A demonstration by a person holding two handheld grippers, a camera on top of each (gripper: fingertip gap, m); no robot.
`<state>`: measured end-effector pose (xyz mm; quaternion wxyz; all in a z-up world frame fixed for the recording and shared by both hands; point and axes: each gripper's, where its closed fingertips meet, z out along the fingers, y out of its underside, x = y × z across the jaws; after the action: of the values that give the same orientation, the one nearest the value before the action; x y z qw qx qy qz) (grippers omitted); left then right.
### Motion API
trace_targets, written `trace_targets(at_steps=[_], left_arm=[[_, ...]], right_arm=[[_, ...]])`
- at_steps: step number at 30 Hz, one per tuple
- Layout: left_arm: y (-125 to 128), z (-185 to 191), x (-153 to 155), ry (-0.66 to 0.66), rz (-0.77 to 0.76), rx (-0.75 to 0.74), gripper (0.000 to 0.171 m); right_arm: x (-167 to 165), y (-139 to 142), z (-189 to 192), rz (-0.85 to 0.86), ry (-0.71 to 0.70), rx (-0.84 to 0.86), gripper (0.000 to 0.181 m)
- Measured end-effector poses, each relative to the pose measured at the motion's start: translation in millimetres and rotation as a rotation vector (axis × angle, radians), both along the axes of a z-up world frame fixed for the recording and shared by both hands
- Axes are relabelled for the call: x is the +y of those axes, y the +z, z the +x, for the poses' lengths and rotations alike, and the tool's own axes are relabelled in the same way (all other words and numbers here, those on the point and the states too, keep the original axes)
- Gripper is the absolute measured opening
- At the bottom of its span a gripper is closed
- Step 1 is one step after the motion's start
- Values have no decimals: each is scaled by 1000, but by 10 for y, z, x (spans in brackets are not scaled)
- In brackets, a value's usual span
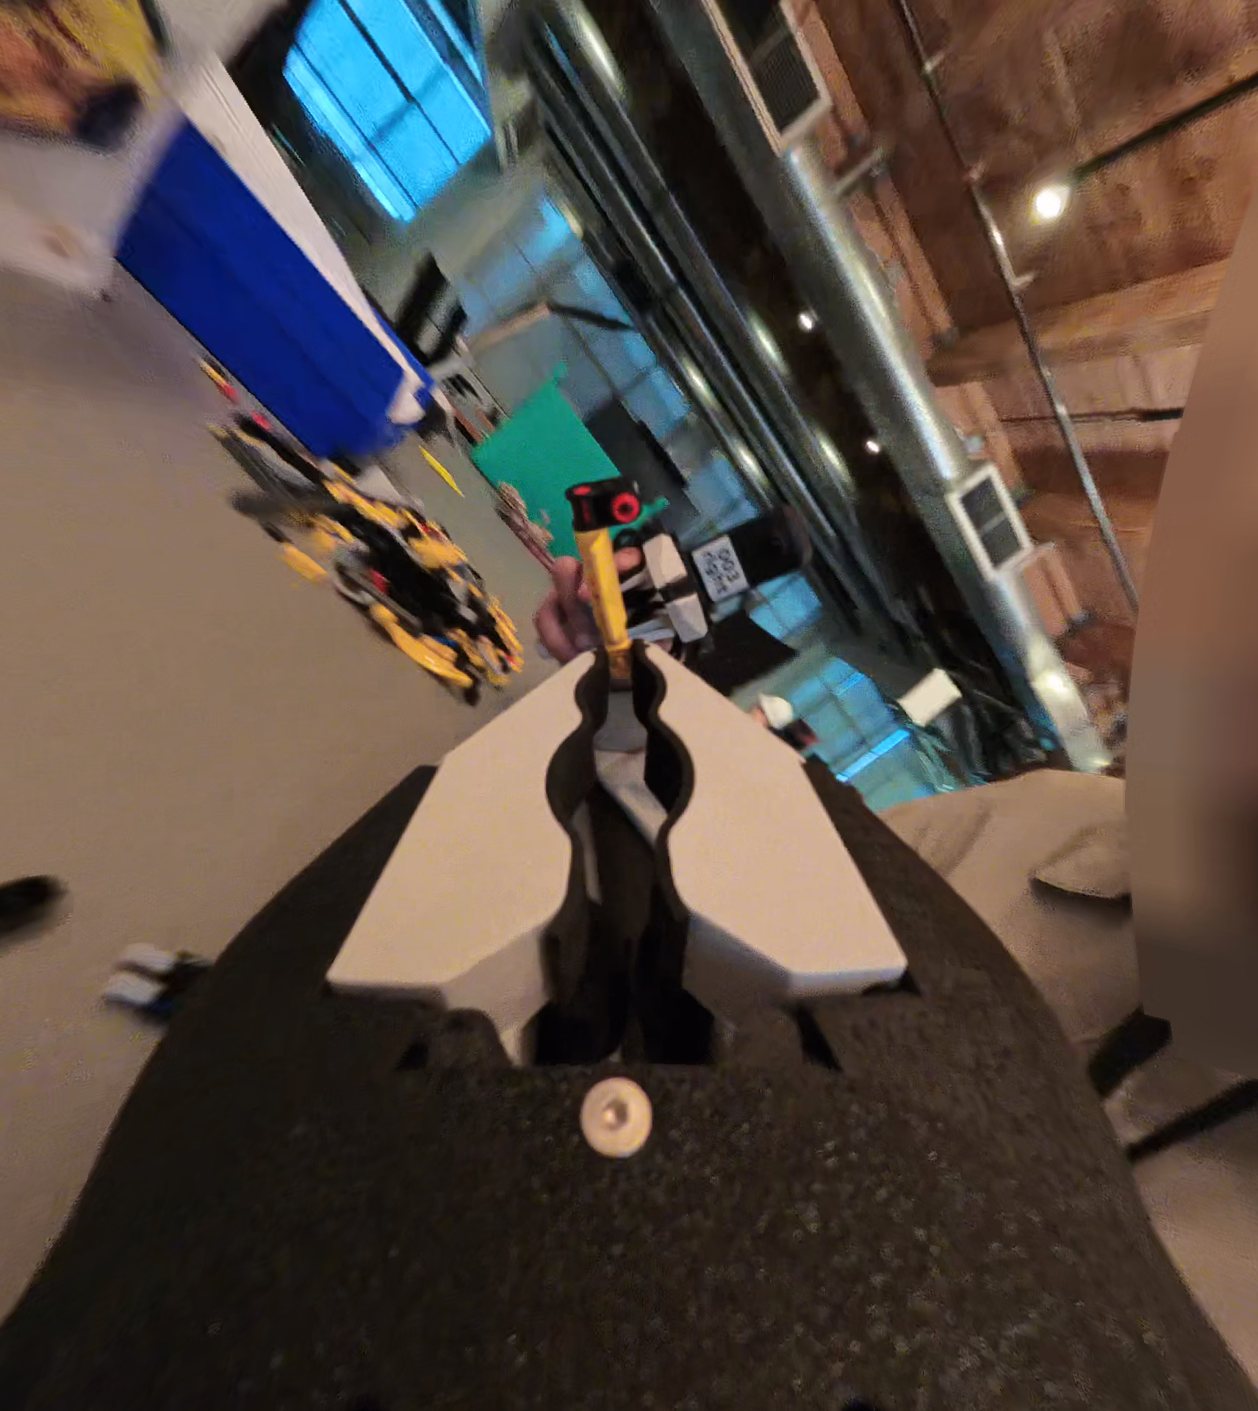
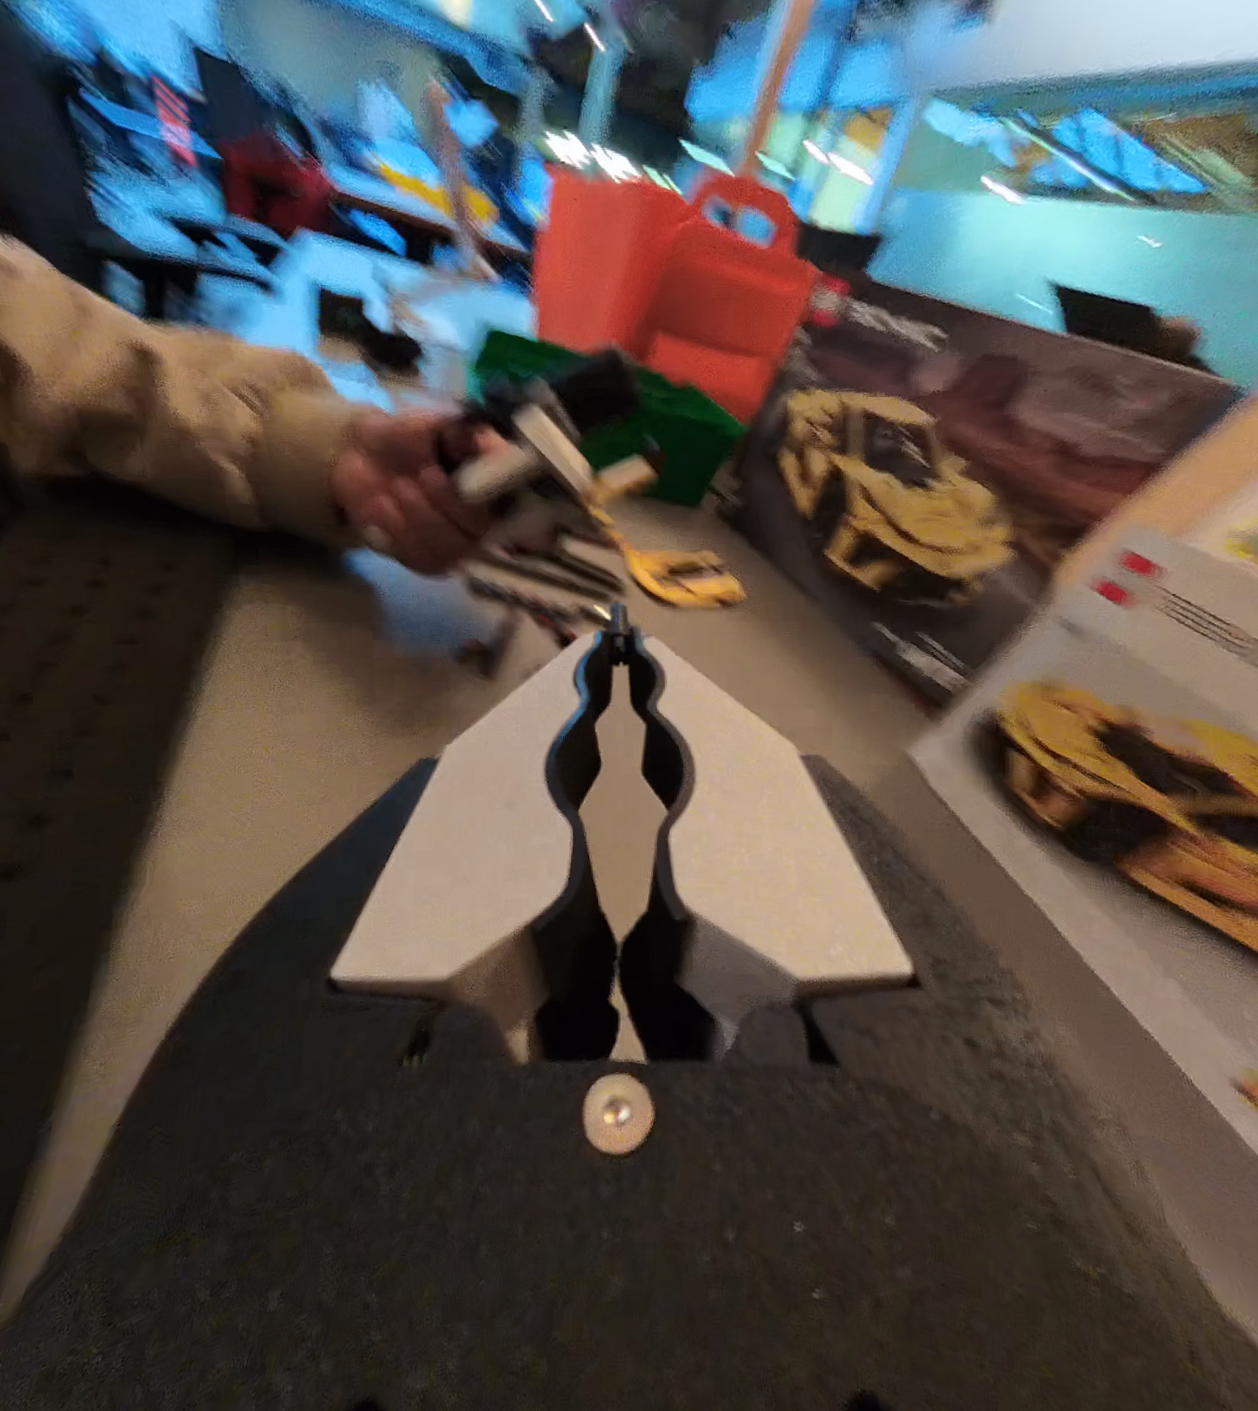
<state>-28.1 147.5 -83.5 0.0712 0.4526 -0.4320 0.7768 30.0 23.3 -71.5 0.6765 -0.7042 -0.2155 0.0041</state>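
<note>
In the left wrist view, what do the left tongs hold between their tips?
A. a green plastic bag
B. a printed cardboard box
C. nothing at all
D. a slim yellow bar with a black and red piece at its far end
D: the left tongs are shut on a slim yellow bar with a black and red piece at its far end, which stands out from the tips.

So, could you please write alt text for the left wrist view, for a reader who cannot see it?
The left gripper is shut on a yellow toy-brick rod with a black-and-red end piece, held up in the air. Behind it are a hand, the other gripper and a blurred yellow-and-black brick model on a beige table.
</note>
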Motion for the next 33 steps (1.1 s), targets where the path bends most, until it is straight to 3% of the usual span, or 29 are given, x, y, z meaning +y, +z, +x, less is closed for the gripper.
trace_targets(at_steps=[3,7,10,15,18,19,22,26,31,33], left_arm=[[37,-14,-186,-38,51,-45,5],[-198,60,-366,-77,63,56,5],[-363,107,-403,-39,209,80,5],[-421,103,-449,36,466,-5,6],[-403,101,-465,63,536,-52,6],[-402,105,-469,72,560,-68,6],[-399,65,-562,45,605,-122,6],[-339,-64,-750,-58,558,-180,6],[-335,-98,-837,-87,581,-206,6],[-353,-117,-889,-109,575,-200,6]], right_arm=[[-7,-128,505,-87,-241,-9,4],[-465,-685,1630,-381,-790,-38,4],[-656,-839,1828,-446,-904,46,5],[-696,-761,1804,-379,-929,195,19],[-387,-511,1486,-298,-824,201,24],[-193,-433,1251,-274,-719,227,28],[392,-249,196,-220,-223,432,34],[654,-338,-552,-337,101,587,36],[605,-307,-700,-334,184,595,22],[604,-299,-696,-336,194,623,8]])
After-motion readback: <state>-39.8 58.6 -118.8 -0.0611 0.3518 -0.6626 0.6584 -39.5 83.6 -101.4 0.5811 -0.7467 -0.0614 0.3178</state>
